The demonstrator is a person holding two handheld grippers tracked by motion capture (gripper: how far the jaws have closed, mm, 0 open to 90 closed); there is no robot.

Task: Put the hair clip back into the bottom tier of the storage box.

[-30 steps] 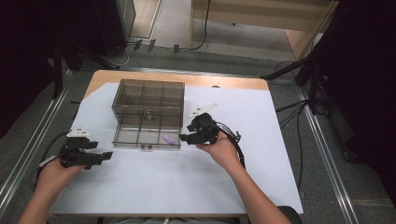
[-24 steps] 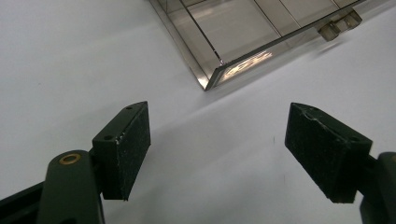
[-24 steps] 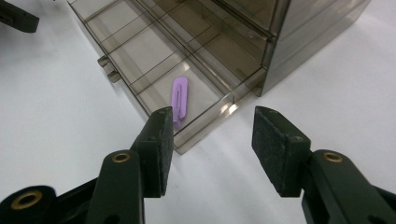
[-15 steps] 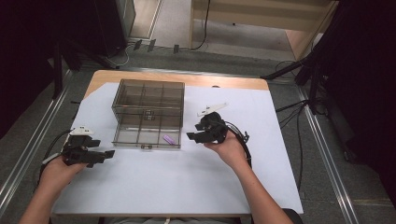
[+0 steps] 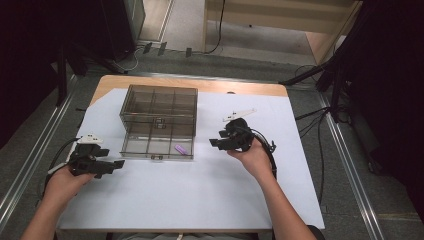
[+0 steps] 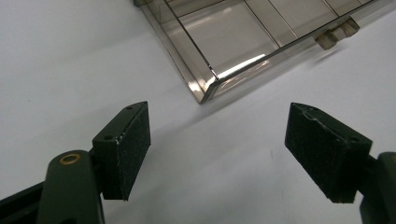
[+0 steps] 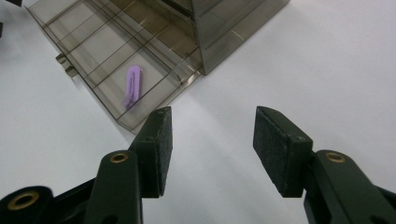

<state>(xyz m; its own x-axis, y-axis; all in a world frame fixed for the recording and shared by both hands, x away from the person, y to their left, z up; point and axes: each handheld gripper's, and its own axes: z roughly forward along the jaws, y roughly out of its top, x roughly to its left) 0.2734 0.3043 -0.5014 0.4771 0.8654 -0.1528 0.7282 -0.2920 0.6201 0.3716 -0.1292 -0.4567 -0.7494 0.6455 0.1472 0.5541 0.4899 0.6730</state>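
Plastic, smoke-tinted and see-through: the compartment box (image 5: pixel 158 121) lies open near the far left corner of the table, on the white sheet (image 5: pixel 210 200) that covers most of the top, its divided tray toward the far edge and its lid folded flat toward the person. A small purple clip (image 5: pixel 181 149) rests inside the lid, in the corner nearest the right gripper (image 5: pixel 216 143), and shows again as a slim purple piece (image 7: pixel 132 86) in the right gripper view. I'd judge the clip very light, stiff and a little slick, so it would be best pinched across its narrow sides, gently, or it may skid on the smooth plastic. The box looks light too, with thin rigid walls that could crack or slide if pushed; the lid's front edge by the latch tabs (image 6: pixel 337 33) seems the sensible place to take it. The right gripper hovers just right of the lid, jaws partly spread with nothing between them. The left gripper (image 5: pixel 121 163) sits near the left edge of the table, jaws wide apart and empty, close to the lid's corner (image 6: pixel 205 93).
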